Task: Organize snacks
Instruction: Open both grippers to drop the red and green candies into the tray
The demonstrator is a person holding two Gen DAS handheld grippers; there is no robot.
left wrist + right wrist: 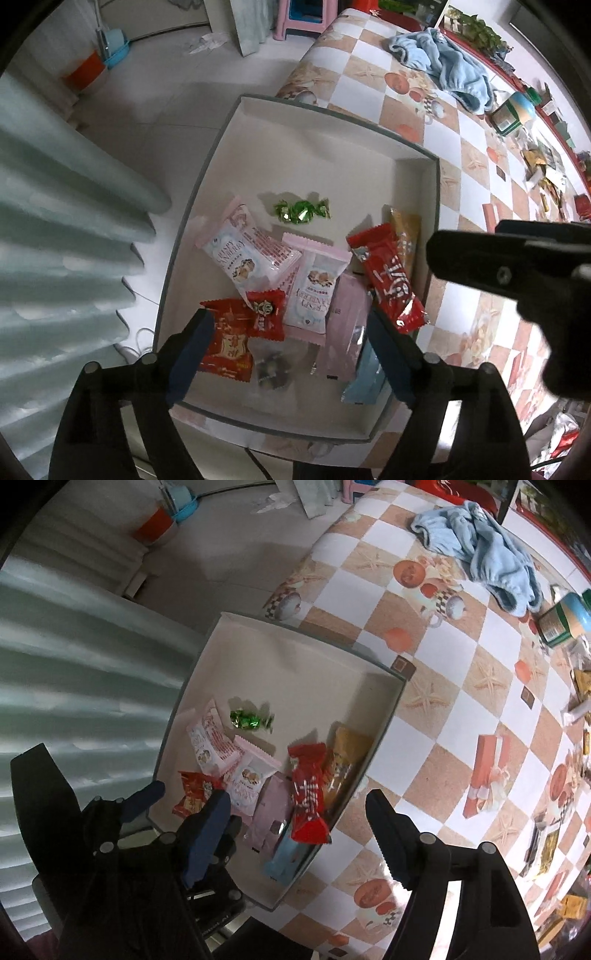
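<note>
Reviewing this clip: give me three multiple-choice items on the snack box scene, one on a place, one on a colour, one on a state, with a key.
1. Where does the twist-wrapped candy lie?
A. Inside the box
B. On the tablecloth
C. On the floor

2. What colour is that candy's wrapper?
A. Blue
B. Green
C. Orange

3. How do the left gripper jaws stand?
A. Clamped on a packet
B. Shut on nothing
C. Open above the snacks

Key: 1 A, it lies on the box floor apart from the pile; 2 B, shiny green foil; 3 C, fingers spread, nothing pinched.

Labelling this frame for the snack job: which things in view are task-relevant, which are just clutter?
Job: box; green candy; red bar; Crispy Cranberry packs; loose snacks by table's far edge.
Clutter: blue towel; green jar; curtain; pink stool.
</note>
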